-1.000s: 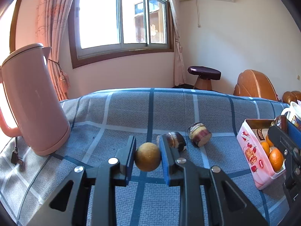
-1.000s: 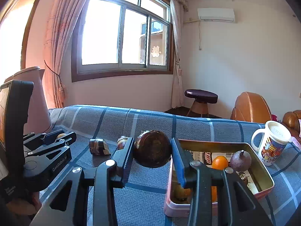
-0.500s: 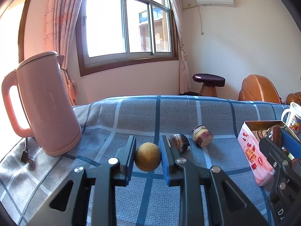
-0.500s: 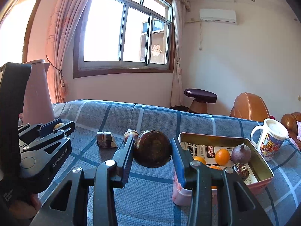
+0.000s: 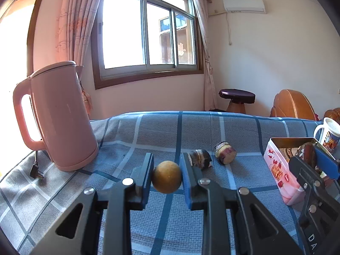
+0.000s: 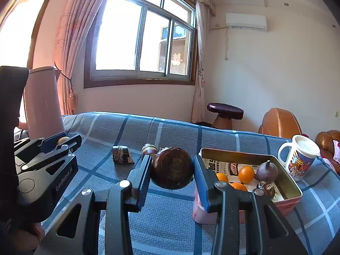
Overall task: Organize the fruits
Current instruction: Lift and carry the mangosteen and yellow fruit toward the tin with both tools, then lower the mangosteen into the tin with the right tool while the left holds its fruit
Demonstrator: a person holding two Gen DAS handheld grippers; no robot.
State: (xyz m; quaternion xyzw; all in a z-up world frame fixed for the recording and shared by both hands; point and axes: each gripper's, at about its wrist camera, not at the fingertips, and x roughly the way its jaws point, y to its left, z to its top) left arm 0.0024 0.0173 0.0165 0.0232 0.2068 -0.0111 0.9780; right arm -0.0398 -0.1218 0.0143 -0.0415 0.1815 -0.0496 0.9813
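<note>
Left gripper (image 5: 166, 179) clamped on small tan fruit (image 5: 166, 180), right gripper (image 6: 172, 171) clamped on dark round fruit (image 6: 172, 171), both held above cloth near tin (image 6: 286, 171); probably light, firm, roll-prone, so best pinched across middle.

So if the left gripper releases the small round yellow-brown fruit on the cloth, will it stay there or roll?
The yellow-brown fruit looks nearly spherical and smooth, so it would probably roll. The woven checked cloth may slow it. It seems firm: the left hand-held gripper pinches it without visible denting.
</note>
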